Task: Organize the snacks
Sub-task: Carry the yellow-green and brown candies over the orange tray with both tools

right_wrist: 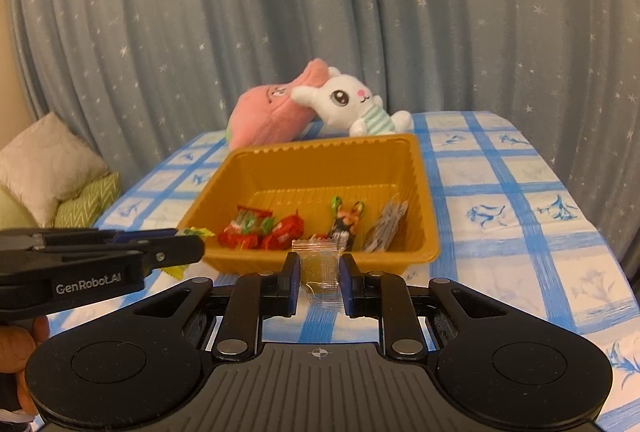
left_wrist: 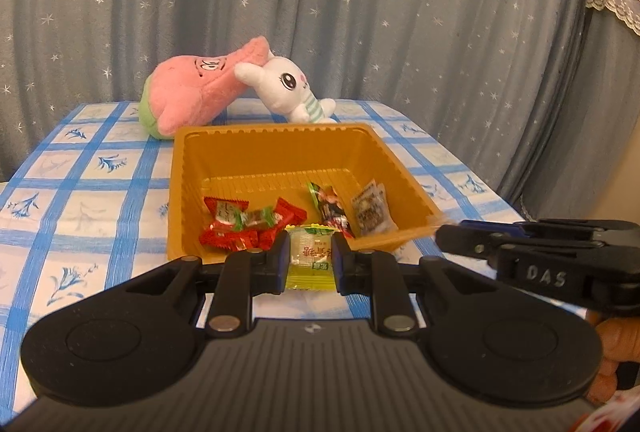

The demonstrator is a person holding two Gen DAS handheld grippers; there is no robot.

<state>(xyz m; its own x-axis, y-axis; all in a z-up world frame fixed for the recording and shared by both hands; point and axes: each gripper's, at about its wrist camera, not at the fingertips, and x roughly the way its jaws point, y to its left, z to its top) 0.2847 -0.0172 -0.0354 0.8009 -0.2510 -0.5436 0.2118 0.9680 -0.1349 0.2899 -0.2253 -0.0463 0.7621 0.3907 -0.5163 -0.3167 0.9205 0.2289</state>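
Note:
An orange plastic tray [left_wrist: 276,148] stands on the blue-checked tablecloth and holds red candies [left_wrist: 236,228], a dark packet [left_wrist: 330,208] and a pale grey packet [left_wrist: 372,210]. My left gripper [left_wrist: 311,248] hovers just before the tray's near rim, shut on a yellow-green and white snack packet [left_wrist: 310,264]. In the right wrist view my right gripper [right_wrist: 319,260] is shut on a clear wrapper [right_wrist: 322,268], also close to the tray [right_wrist: 320,160]. Each gripper shows side-on in the other's view: the right gripper [left_wrist: 444,236] by the tray's right corner, the left gripper [right_wrist: 192,242] by its left corner.
A pink plush toy [left_wrist: 192,92] and a white bunny plush [left_wrist: 288,88] lie behind the tray at the table's far edge. A grey starred curtain hangs behind the table. Cushions [right_wrist: 44,160] sit off the table's left side. Checked tablecloth [right_wrist: 520,216] stretches right of the tray.

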